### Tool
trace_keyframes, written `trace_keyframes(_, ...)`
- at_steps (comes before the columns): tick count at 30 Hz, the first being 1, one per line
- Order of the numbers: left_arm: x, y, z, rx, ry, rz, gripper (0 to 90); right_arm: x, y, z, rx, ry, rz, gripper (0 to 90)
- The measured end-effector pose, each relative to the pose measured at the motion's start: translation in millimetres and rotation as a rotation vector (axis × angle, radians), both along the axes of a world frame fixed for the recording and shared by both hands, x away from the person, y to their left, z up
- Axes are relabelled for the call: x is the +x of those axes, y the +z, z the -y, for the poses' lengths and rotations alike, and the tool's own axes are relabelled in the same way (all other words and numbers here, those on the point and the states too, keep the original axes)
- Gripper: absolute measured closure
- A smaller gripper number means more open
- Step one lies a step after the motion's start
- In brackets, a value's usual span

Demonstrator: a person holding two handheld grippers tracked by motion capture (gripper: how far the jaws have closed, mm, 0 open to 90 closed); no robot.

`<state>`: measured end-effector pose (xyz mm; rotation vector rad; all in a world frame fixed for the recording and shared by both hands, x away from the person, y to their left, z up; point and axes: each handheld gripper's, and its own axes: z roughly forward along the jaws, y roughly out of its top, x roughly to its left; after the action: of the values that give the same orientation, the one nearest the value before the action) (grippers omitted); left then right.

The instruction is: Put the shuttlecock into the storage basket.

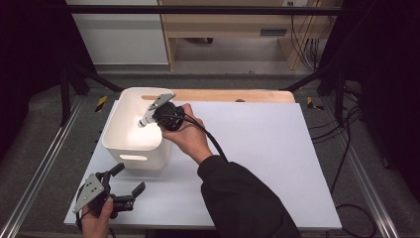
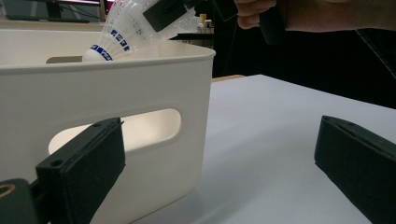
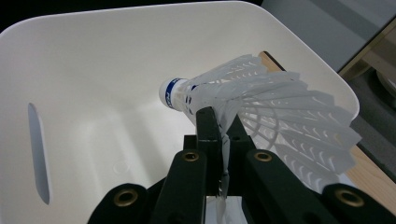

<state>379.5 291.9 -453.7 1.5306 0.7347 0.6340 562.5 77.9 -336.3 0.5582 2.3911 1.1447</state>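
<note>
1. Nearest to us in the high view, our left gripper (image 1: 130, 184) rests low at the near left corner of the white sheet (image 1: 277, 163) that covers the table, its two black jaws spread wide with nothing between them.
2. In the left gripper view those jaws stand far apart at the bottom corners, pointing at the near wall of the white bin (image 2: 140, 84) with its oval handle slot just ahead of them.
3. A little farther on, our right forearm in a dark sleeve (image 1: 242, 198) crosses the sheet toward the bin (image 1: 130, 148).
4. Our right gripper (image 1: 157, 116) hangs over the bin's right rim, tilted down into the opening, its cable trailing back along the arm.
5. In the right gripper view its jaws are pinched tight together on the skirt of a white shuttlecock (image 3: 261, 107), clamping the feathers near the cork.
6. The shuttlecock (image 1: 145, 120) is held in the air above the bin's inside, cork end with blue band pointing toward the far wall, not touching the floor of the bin (image 3: 93, 130).
7. Beyond the bin, a strip of wooden tabletop (image 1: 233, 95) shows past the sheet.
</note>
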Motion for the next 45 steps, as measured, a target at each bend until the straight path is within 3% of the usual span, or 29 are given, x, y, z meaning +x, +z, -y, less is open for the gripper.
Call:
trace_keyframes(18, -0.5, 0.5, -0.5, 0.001, 0.0, 0.002, 1.5, 4.6, -2.8, -20.5, -0.041, 0.042, -0.013, 88.7)
trace_keyframes(45, -0.8, 0.7, -0.5, -0.001, -0.002, 0.003, 1.5, 8.1, -9.5, -32.5, -0.038, 0.053, -0.035, 88.8)
